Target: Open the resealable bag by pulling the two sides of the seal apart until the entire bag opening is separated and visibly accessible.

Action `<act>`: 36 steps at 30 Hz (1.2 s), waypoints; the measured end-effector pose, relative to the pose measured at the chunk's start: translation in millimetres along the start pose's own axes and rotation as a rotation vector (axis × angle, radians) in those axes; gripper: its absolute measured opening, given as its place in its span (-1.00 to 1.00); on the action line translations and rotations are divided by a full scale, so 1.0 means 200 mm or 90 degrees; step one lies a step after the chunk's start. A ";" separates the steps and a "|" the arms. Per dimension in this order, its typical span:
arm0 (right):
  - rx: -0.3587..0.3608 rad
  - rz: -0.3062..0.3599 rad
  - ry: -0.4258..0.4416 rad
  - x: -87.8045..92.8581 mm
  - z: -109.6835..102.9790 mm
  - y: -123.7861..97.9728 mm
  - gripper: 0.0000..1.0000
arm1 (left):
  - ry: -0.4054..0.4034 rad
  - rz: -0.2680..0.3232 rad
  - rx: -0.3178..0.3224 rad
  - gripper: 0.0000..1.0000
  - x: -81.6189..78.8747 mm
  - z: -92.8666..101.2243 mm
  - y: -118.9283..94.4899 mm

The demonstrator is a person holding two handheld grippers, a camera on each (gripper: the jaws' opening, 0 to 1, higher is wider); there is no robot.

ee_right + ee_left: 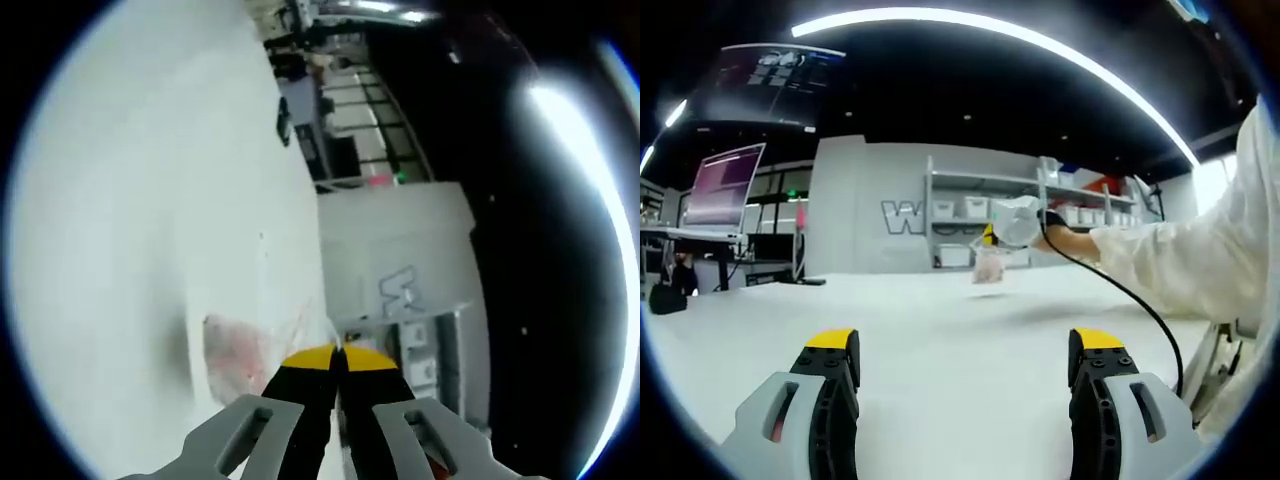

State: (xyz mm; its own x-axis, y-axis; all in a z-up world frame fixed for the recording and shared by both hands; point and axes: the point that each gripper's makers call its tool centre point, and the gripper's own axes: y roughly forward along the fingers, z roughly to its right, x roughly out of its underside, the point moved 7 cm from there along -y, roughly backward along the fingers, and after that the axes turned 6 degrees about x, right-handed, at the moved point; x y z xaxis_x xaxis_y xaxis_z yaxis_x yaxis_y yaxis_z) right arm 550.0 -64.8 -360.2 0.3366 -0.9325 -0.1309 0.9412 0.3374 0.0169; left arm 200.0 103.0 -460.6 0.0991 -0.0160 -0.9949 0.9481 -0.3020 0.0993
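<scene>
A small clear resealable bag [988, 266] hangs just above the white table [940, 340] in the left gripper view, held at its top by my right gripper [992, 238] in a person's hand. In the right gripper view the yellow-tipped right gripper [337, 358] is shut on an edge of the bag [235, 352], which looks clear with a pinkish tint and lies close to the table [130, 200]. My left gripper [964, 345] is low over the near part of the table, its jaws wide apart and holding nothing, well short of the bag.
A white sleeve [1200, 260] reaches in from the right, with a black cable [1140, 305] trailing below it. A monitor [725, 185] stands at the far left. Shelves with white bins [1040, 210] line the back wall.
</scene>
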 end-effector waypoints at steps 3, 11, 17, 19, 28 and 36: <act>-0.001 -0.001 0.000 0.00 0.00 0.01 -1.00 | -0.001 -0.002 -0.002 0.70 0.01 0.00 0.00; -0.001 -0.006 -0.028 0.00 0.00 0.06 -1.00 | -0.003 -0.006 -0.003 0.70 0.02 -0.01 0.00; -0.008 -0.016 -0.028 0.02 -0.01 0.12 -1.00 | 0.001 -0.011 -0.005 0.70 0.02 0.00 -0.01; -0.011 -0.020 -0.027 0.02 -0.02 0.14 -1.00 | -0.001 -0.011 -0.008 0.70 0.02 -0.01 -0.01; 0.006 -0.038 -0.090 0.02 0.03 0.18 -1.00 | -0.003 -0.013 -0.006 0.70 0.03 0.00 0.00; 0.010 -0.071 -0.117 0.02 -0.01 0.25 -1.00 | -0.001 -0.011 -0.011 0.70 0.02 -0.01 -0.01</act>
State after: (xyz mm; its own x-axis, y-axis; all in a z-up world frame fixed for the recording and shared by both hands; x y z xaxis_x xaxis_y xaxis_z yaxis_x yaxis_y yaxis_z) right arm 599.3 -51.8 -361.2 0.2280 -0.9724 0.0501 0.9729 0.2296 0.0285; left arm 199.5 106.1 -465.2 0.0822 -0.0117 -0.9965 0.9547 -0.2859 0.0821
